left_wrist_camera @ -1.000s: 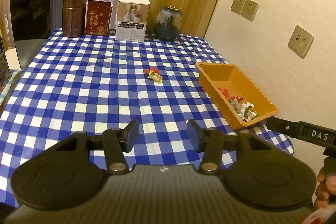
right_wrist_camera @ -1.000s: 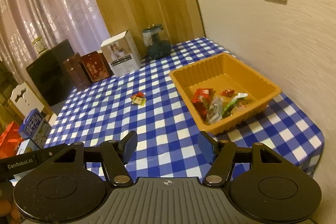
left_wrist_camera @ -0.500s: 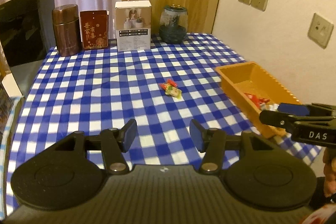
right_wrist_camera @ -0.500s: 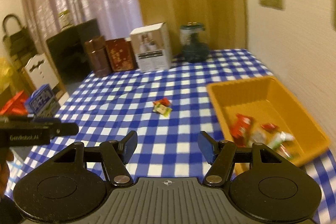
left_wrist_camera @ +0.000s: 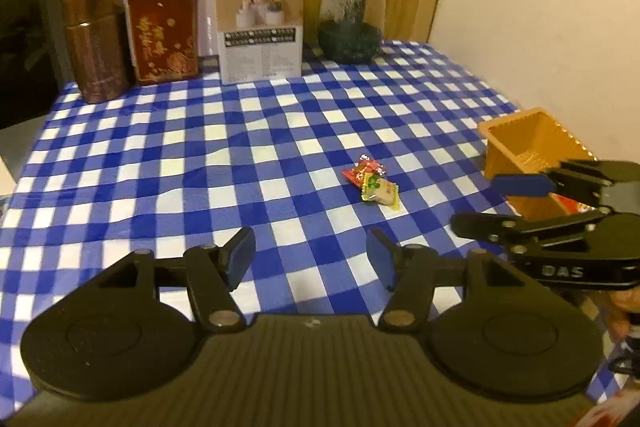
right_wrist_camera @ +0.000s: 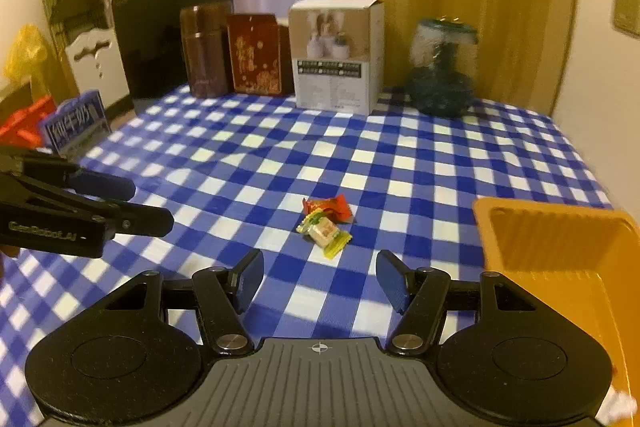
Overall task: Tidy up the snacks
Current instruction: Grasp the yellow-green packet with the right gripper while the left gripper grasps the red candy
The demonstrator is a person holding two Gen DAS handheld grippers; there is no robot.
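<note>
Nearest, above the checked tablecloth (right_wrist_camera: 400, 155), the left gripper (left_wrist_camera: 311, 259) and right gripper (right_wrist_camera: 320, 281) hover level, both spread wide and holding nothing. Just beyond lie two snacks touching: a yellow-edged candy (right_wrist_camera: 325, 230), long axis near-right to far-left, and a red wrapper (right_wrist_camera: 330, 207). One orange tray (right_wrist_camera: 560, 239) sits right.

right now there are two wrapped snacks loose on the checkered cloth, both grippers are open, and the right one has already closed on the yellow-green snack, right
Not quite. The right gripper has not closed on anything: its jaws stand apart and empty, short of the yellow-green snack, as the right wrist view shows. The rest holds: that snack and the red snack lie loose on the checkered cloth, and the left gripper is open too.
</note>
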